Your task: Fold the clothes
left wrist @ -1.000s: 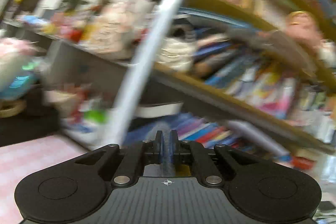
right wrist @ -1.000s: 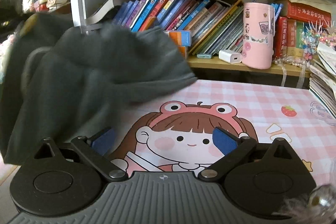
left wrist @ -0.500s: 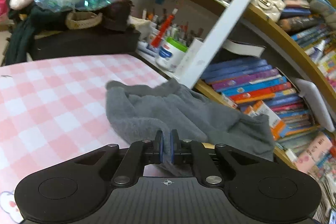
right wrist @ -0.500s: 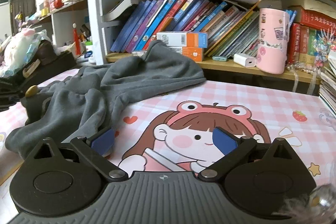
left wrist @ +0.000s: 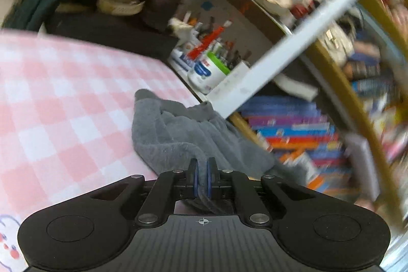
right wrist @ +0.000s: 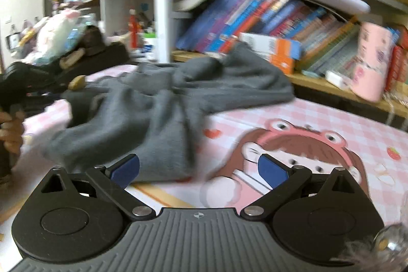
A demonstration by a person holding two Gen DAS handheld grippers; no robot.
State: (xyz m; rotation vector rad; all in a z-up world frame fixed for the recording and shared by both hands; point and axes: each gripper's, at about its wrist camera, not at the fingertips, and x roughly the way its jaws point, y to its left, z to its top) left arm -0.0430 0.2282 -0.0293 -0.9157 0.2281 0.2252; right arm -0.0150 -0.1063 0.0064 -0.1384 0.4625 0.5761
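On the pink checked table (right wrist: pixel 331 119) the grey top (right wrist: pixel 158 103) lies in a crumpled heap by the bookshelf (right wrist: pixel 293 24). The left claw (left wrist: pixel 201 179) pinches its edge tight; the right claw (right wrist: pixel 199 167) gapes wide, holding nothing. Best pull slowly, spread it flat, then fold

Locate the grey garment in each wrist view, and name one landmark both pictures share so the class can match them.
Left wrist view: the grey garment lies at centre, running down into the shut left gripper, on the pink checked mat.
Right wrist view: the grey garment is crumpled left of centre, beyond the open right gripper.
Shared landmark: the white shelf post behind the garment.
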